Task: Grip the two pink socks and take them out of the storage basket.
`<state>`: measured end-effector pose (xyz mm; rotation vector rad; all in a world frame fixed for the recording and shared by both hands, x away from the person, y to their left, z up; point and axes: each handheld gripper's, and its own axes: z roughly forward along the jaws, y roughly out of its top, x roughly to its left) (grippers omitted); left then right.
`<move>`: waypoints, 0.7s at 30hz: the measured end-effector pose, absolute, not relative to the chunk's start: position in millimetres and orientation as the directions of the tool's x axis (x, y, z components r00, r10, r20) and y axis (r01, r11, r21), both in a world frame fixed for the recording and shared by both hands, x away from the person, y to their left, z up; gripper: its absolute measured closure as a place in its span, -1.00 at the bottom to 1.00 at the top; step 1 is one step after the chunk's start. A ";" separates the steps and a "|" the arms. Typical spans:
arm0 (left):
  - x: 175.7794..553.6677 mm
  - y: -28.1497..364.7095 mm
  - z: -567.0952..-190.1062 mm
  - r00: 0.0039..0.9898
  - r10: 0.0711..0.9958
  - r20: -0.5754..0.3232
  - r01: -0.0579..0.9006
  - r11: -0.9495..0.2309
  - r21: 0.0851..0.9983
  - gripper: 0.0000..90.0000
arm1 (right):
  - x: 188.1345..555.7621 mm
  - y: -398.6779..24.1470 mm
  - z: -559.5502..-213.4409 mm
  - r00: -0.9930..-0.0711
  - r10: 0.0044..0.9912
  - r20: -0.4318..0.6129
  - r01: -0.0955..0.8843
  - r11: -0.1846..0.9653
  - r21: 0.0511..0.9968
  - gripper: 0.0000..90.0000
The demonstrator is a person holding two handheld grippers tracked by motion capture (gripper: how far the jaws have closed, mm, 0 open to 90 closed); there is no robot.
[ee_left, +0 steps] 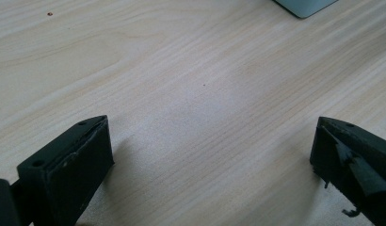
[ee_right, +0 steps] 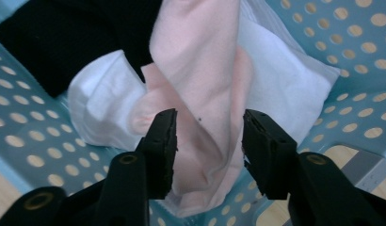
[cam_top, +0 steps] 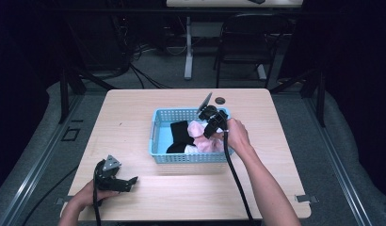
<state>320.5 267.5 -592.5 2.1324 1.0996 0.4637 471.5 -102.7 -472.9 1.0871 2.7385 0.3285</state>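
Note:
A light blue perforated basket (cam_top: 188, 158) stands at the middle of the wooden table (cam_top: 134, 117) and holds a pink cloth (cam_top: 203, 141), a black cloth (cam_top: 180, 134) and a white cloth (cam_top: 191, 149). My right gripper (cam_top: 211, 133) reaches down into the basket's right side. In the right gripper view the right gripper (ee_right: 210, 125) has its jaws apart on either side of a fold of the pink cloth (ee_right: 205, 61), which does not look squeezed. The white cloth (ee_right: 285, 80) and the black cloth (ee_right: 64, 37) lie under it. My left gripper (cam_top: 128, 182) rests open on the table at the near left, with bare wood between its jaws (ee_left: 212, 141).
The basket's corner (ee_left: 304, 5) sits at the top of the left gripper view. A round cable hole (cam_top: 220, 100) lies behind the basket. Beyond the table stand a chair (cam_top: 247, 42) and a desk leg (cam_top: 188, 47). A black cable (cam_top: 236, 179) trails from the right gripper.

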 end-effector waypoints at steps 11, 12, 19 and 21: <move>320.6 267.4 -592.5 0.578 0.816 0.003 0.572 -0.408 0.712 -1.00 | 470.4 -99.6 -473.3 -0.710 0.697 -0.100 0.661 0.708 0.248 0.91; 320.6 267.3 -592.5 0.578 0.816 0.003 0.572 -0.408 0.712 -1.00 | 470.2 -100.1 -473.7 -0.709 0.699 -0.096 0.660 0.705 0.259 0.91; 320.6 267.3 -592.5 0.579 0.816 0.001 0.573 -0.407 0.711 -1.00 | 468.8 -103.0 -462.0 -0.705 0.707 -0.058 0.671 0.691 0.270 0.92; 320.7 267.3 -592.5 0.579 0.815 0.001 0.573 -0.408 0.711 -1.00 | 467.9 -103.3 -456.6 -0.702 0.710 -0.052 0.672 0.685 0.282 0.92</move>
